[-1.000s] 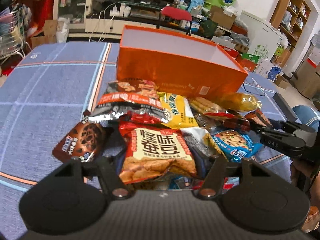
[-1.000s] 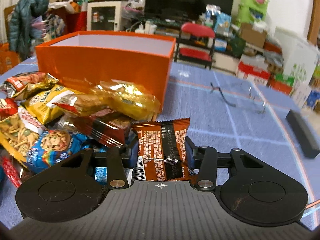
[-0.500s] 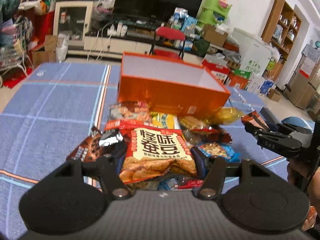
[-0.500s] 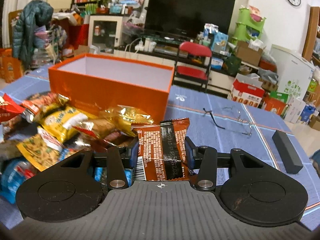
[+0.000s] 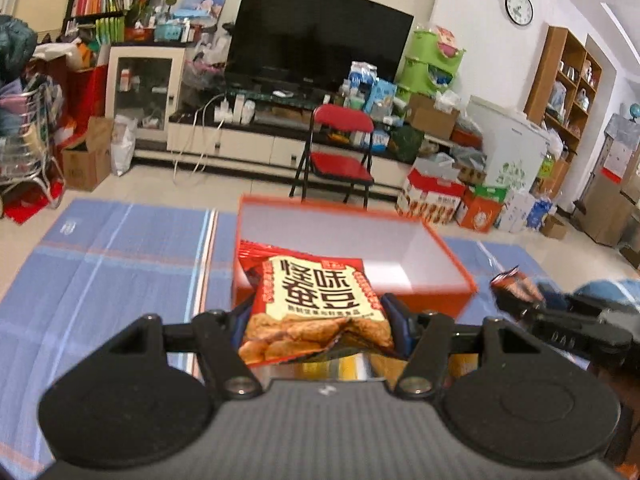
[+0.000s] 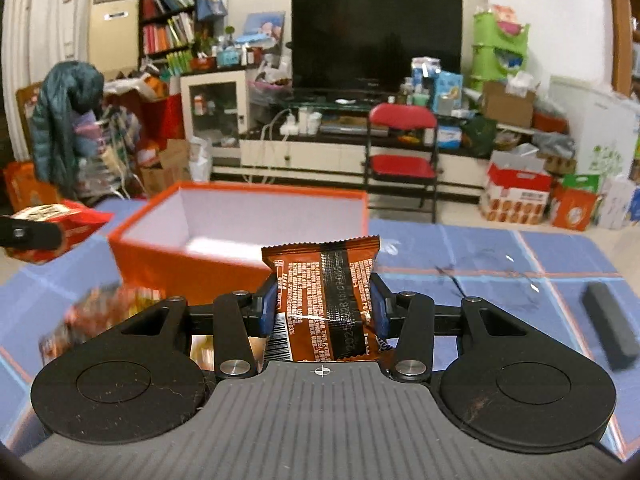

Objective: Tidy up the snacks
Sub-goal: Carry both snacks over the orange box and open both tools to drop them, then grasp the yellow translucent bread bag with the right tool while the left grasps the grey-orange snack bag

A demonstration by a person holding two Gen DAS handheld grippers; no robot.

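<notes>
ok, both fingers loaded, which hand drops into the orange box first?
Left, probably. The left gripper holds the red bean-snack bag right at the orange box's near wall, already overlapping its opening. The right gripper, shut on the brown wrapper, sits off the box's corner.

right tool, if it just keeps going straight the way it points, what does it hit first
Probably the orange box: the right tool, shut on the brown snack packet, points at its near wall or open top, though depth is unclear.
</notes>
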